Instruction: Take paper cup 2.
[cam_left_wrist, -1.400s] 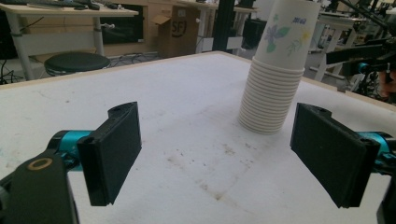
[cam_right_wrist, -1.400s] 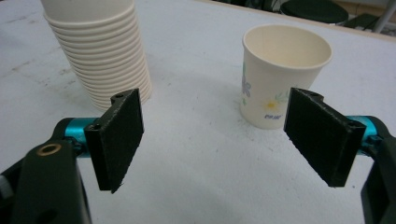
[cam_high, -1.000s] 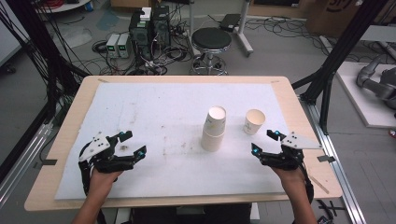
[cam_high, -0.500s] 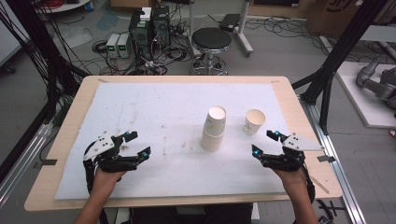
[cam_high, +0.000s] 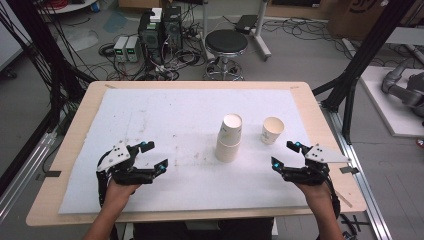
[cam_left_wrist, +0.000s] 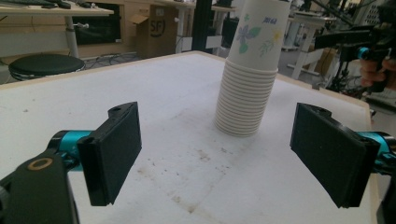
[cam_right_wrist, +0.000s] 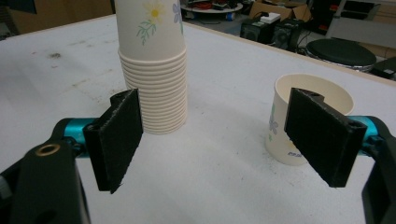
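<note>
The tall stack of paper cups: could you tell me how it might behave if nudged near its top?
The stack of paper cups stands tall on a narrow base, so it would probably tip. Being thin paper, it is likely light and easily crushed.

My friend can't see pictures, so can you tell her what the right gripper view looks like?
A tall stack of paper cups with flower prints stands upside down on a white table, and one single paper cup stands upright to its right. The open right gripper points between them, touching neither.
</note>
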